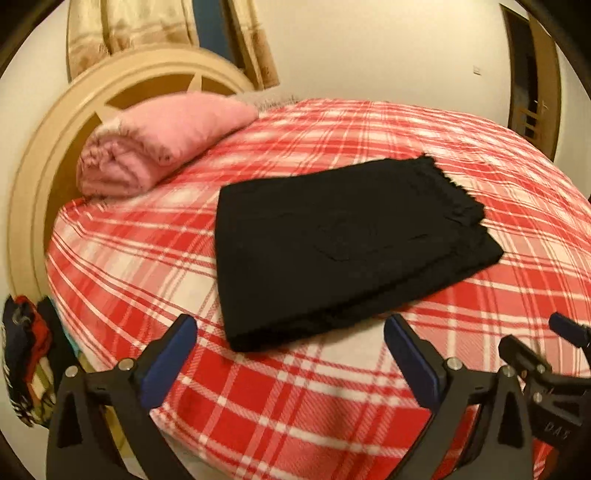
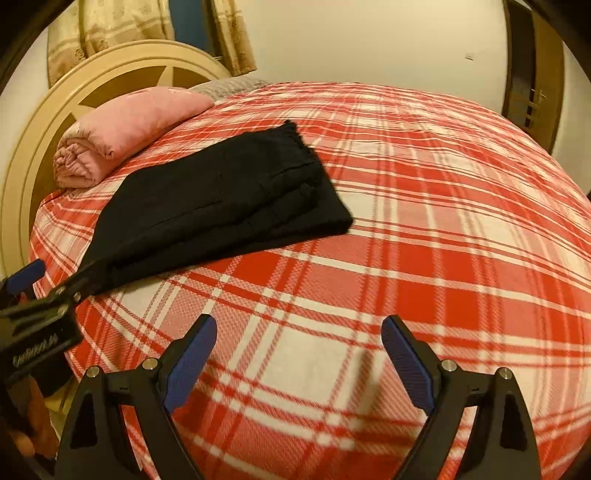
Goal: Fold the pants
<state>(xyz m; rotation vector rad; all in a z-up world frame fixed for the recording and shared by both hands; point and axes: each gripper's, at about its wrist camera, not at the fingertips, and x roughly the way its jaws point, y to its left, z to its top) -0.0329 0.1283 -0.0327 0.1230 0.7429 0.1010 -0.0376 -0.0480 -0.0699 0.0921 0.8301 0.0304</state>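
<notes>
Black pants (image 1: pixel 340 243) lie folded into a flat rectangle on the red and white plaid bed cover (image 1: pixel 280 398). They also show in the right wrist view (image 2: pixel 221 199), left of centre. My left gripper (image 1: pixel 290 328) is open and empty, just short of the pants' near edge. My right gripper (image 2: pixel 298 325) is open and empty over bare cover, to the right of the pants. The left gripper's fingers (image 2: pixel 26 275) appear at the left edge of the right wrist view, next to the pants' near corner. The right gripper's finger (image 1: pixel 565 328) shows at the right edge of the left view.
A rolled pink blanket (image 1: pixel 159 144) lies at the head of the bed, against a cream round headboard (image 1: pixel 48 155). Curtains (image 1: pixel 162 26) hang behind. A dark doorway (image 1: pixel 532 74) is at the far right. Colourful cloth (image 1: pixel 22 350) hangs off the bed's left side.
</notes>
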